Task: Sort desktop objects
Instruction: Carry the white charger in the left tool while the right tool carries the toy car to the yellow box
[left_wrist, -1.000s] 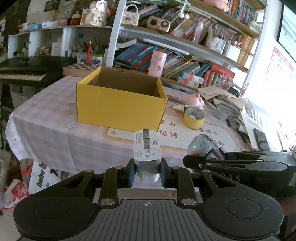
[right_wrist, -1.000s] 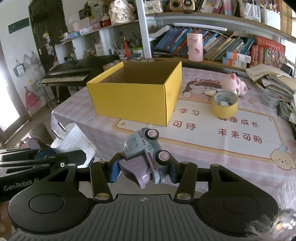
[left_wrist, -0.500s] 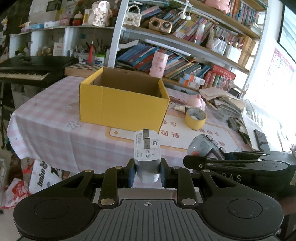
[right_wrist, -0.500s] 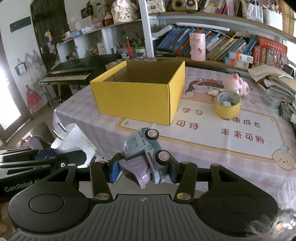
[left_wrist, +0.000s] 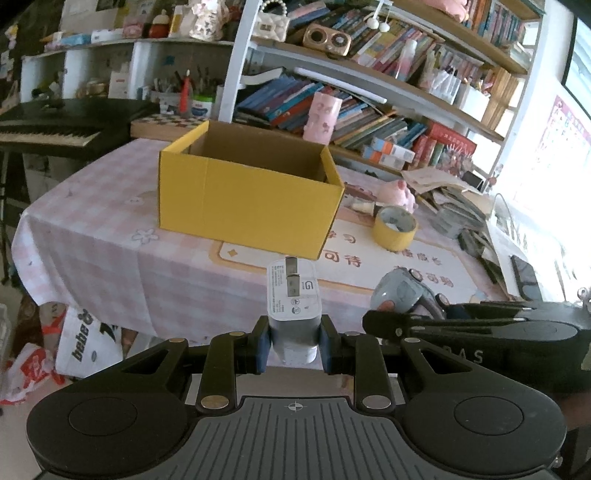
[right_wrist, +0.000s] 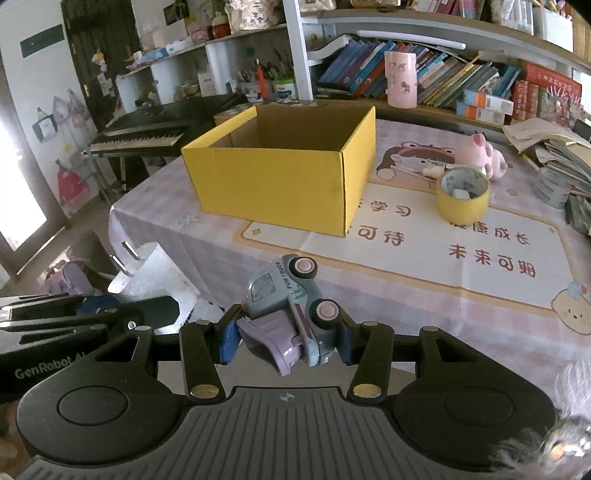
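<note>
both tools are loaded and short of the yellow box, which stands open-topped on the worktop; what shows of its inside looks bare, though the floor is mostly hidden. the left tool is closed on a white charger, prongs pointing toward the box, and the right tool pinches a toy truck tipped on its side. both items hang near the worktop edge, in front of the box. to the right of the box a roll of yellow tape and a pink plush pig lie unsorted. by my reckoning sorting is at an early stage: two items in transit, at least two left.
</note>
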